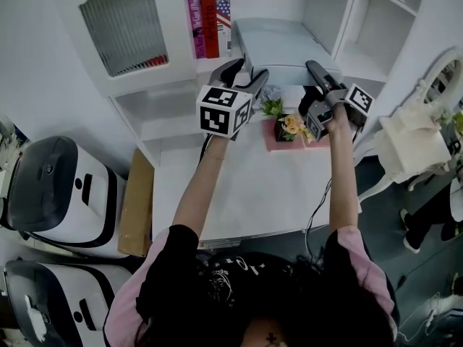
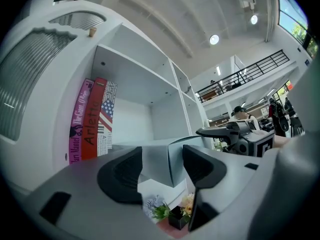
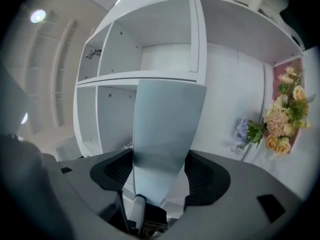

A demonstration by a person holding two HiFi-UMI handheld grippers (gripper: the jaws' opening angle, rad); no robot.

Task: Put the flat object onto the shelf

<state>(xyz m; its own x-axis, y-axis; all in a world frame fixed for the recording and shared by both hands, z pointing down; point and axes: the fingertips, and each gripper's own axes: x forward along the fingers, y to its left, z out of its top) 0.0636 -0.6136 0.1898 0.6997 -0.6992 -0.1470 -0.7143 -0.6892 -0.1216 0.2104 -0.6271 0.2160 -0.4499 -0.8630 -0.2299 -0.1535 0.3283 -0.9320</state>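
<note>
Head view: flat grey box (image 1: pixel 283 43) sits partly in the shelf (image 1: pixel 346 62) bay.
L gripper view: L gripper (image 2: pixel 162 159) released, jaws wide, box edge between them, untouched.
R gripper view: R gripper (image 3: pixel 160 166) clamps the box.
Placing step, prob. Next: push in, let go.

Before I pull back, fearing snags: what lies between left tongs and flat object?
Nothing: the left gripper view shows only bare air from left tongs to flat object.
</note>
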